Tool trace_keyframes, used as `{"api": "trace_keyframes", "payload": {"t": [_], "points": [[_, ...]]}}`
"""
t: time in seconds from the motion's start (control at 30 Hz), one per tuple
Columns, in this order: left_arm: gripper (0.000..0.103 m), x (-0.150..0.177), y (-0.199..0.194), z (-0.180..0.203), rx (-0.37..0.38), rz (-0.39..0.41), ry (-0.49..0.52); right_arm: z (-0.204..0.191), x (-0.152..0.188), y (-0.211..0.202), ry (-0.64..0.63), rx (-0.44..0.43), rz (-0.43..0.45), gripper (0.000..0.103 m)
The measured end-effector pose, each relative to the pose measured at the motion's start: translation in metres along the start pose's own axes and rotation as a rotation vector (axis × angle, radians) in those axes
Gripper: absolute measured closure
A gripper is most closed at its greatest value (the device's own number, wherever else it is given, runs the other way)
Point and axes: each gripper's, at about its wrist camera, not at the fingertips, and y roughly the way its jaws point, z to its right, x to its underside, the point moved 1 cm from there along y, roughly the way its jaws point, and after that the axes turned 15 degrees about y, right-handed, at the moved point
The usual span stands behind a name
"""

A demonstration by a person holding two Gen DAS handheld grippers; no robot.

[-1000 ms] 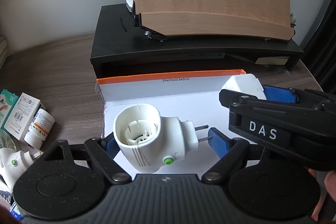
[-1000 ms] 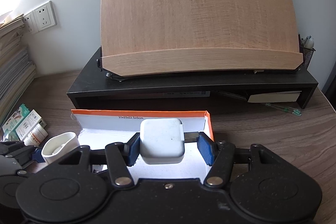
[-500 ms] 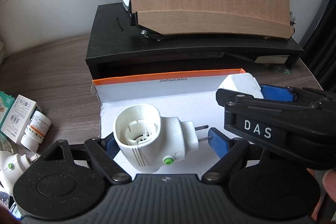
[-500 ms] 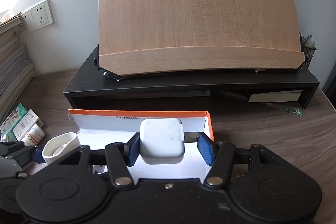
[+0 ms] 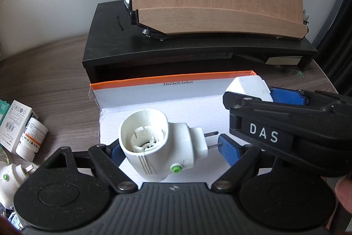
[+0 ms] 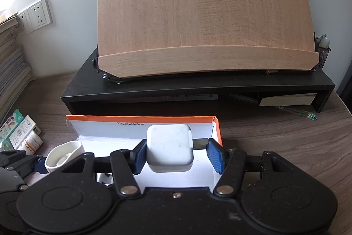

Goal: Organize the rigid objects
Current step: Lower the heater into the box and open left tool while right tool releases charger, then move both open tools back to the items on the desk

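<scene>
- The left claw (image 5: pixel 170 147) is clamping a white plug-in adapter (image 5: pixel 158 142) across its length: one blue pad is pressing the rounded socket end, the other is meeting the metal prongs, so the jaws are standing about half open around it
- The right claw (image 6: pixel 177 156) is gripping a square white charger (image 6: pixel 169 150) the same way, one pad on its flat side and the other on the metal stub sticking out, jaws roughly half spread
- Almost nothing is changing over the last second: both grips are staying as they were and both claws are hovering in place, only the background is drifting slightly in the left view; judging by that, the person is pausing just before lowering the two items
- Both items are hanging over the white floor of the open orange-edged box (image 5: pixel 154 91), the adapter near its left front, the charger towards its right wall
- Further out on the wooden surface (image 5: pixel 55 72), a pill bottle (image 5: pixel 30 138), medicine cartons (image 5: pixel 15 122) and a second white adapter (image 5: pixel 11 177) are waiting to the left of the box
</scene>
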Motion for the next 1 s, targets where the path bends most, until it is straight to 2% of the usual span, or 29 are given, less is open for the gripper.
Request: {"api": "trace_keyframes", "payload": {"t": [0.3,0.43,0.5,0.6,0.83,1.0], "points": [[0.016,-0.001,0.006,0.003,0.016,-0.004,0.006,0.004,-0.004,-0.007,0.015,-0.005,0.047,0.030],[0.016,-0.002,0.010,0.007,0.047,-0.010,0.012,0.009,-0.006,-0.018,0.033,0.007,0.085,0.030],[0.014,-0.003,0.008,0.010,0.054,-0.002,0.013,0.013,-0.007,-0.024,0.042,0.008,0.096,0.029],[0.006,-0.004,0.003,0.011,0.065,0.000,0.015,0.017,-0.009,-0.033,0.050,0.012,0.112,0.029],[0.005,-0.003,-0.019,0.007,0.006,-0.001,0.020,0.020,-0.007,-0.058,0.072,0.001,0.145,0.026],[0.005,0.004,-0.038,-0.004,-0.062,-0.002,0.007,0.018,0.001,-0.074,0.094,0.001,0.150,0.020]]}}
